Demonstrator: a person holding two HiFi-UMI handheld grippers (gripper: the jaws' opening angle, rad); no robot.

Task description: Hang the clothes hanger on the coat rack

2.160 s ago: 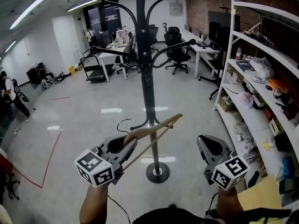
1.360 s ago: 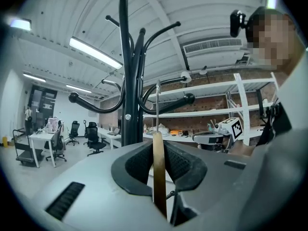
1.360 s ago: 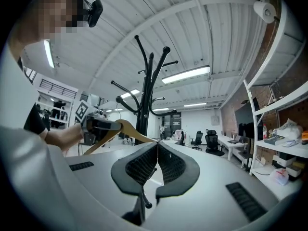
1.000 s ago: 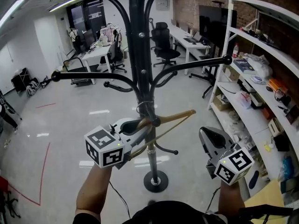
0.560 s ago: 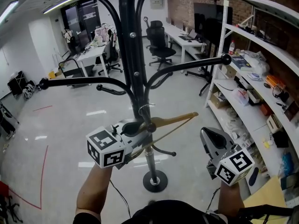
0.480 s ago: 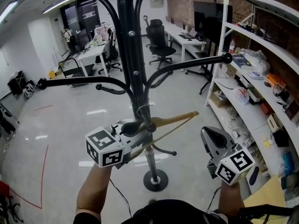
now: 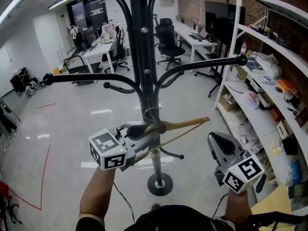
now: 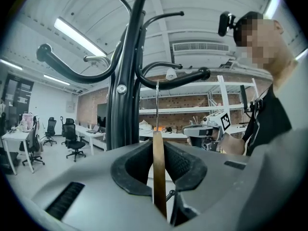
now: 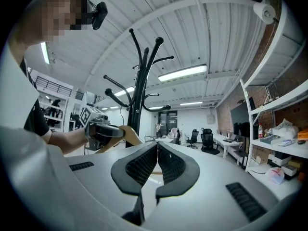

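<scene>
Beside the coat rack (image 7: 144, 57), the left gripper (image 7: 142, 132) clamps the wooden hanger (image 7: 185, 125), its hook (image 8: 157, 105) apparently reaching a peg (image 8: 178, 77). The hook needs seating there before release. The right gripper (image 7: 217, 141) is closed and empty.

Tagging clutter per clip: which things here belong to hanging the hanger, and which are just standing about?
In the job:
- wooden hanger, clamped in the left gripper
- coat rack, close in front of it

Standing about:
- right gripper, shut and empty
- shelves
- office chair
- desk
</scene>
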